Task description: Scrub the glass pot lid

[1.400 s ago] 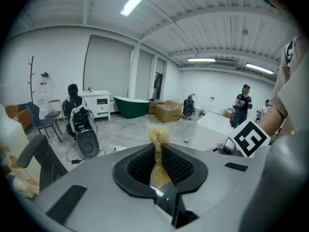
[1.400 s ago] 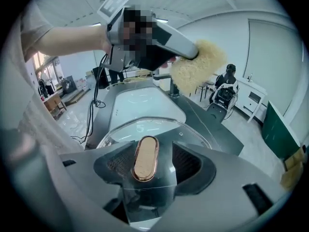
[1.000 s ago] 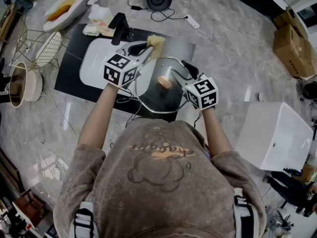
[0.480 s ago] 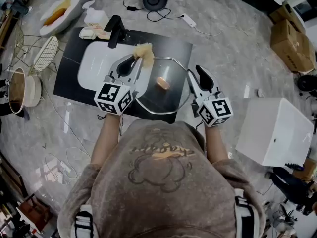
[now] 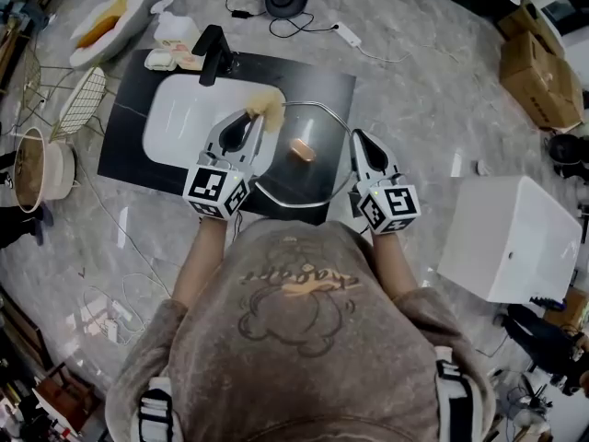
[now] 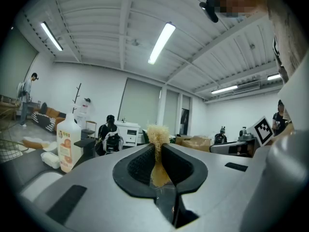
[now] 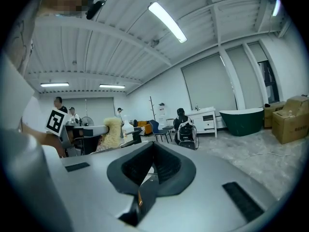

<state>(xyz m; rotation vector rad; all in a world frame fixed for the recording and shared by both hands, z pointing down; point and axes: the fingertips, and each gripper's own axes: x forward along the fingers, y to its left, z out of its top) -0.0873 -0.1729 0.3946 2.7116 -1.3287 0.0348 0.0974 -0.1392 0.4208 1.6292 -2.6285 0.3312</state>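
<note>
We find the left gripper clamped on a tan fibrous scrub pad, whose tuft stands up between the jaws in the left gripper view. The right gripper has just been closing. Its jaws now meet, and we see nothing between them. Its tip sits at the right rim of the glass pot lid. The lid lies on a dark slab, partly overlapping a white sink basin. Beyond stand a black faucet and a soap bottle.
</note>
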